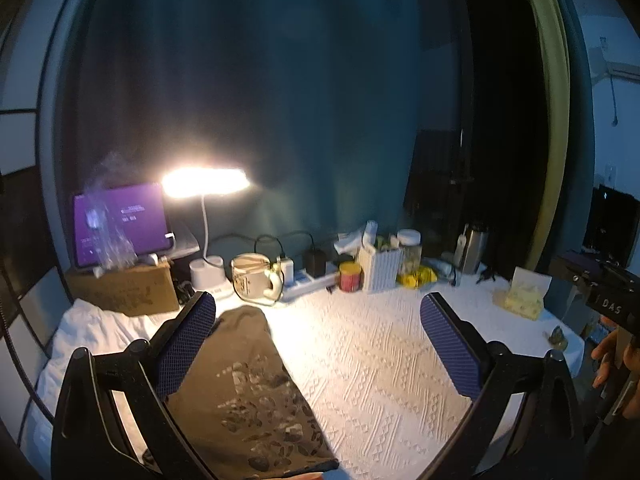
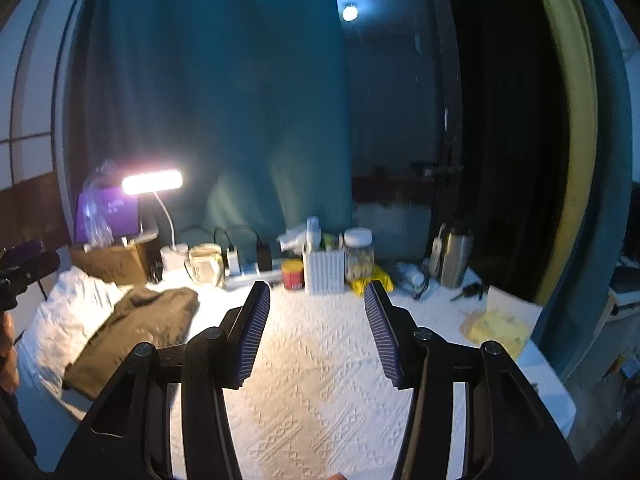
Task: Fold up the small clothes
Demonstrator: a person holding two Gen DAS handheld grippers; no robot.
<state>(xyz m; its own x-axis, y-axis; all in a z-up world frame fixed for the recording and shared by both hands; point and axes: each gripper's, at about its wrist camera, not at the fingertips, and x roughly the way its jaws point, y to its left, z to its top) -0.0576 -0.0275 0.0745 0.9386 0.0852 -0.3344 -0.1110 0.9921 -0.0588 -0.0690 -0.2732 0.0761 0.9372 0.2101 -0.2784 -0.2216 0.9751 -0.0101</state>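
The left gripper (image 1: 318,306), a black frame with blue ribbed pads, is seen spread wide, with nothing pinched between its fingers. A folded olive-brown garment with a pale printed pattern (image 1: 248,392) is laid on the white textured tablecloth (image 1: 372,360) just inside and beneath the left finger (image 1: 186,344), running from near the fingertip back toward the camera.

The right gripper (image 2: 316,294) is likewise held with its pads parted and empty; only bare tablecloth (image 2: 320,360) is seen between them. From it, the garment (image 2: 136,332) is found well off to the left, beside a rumpled white cloth (image 2: 64,312).

Ahead of both tools, along the table's far edge, a lit white desk lamp (image 1: 206,182), a glass mug (image 1: 252,276), a red tin with a yellow lid (image 1: 350,276), a white ribbed holder (image 1: 380,268) and a steel flask (image 1: 474,246) are lined up. A yellow tissue pack (image 1: 520,300) is placed to the right.
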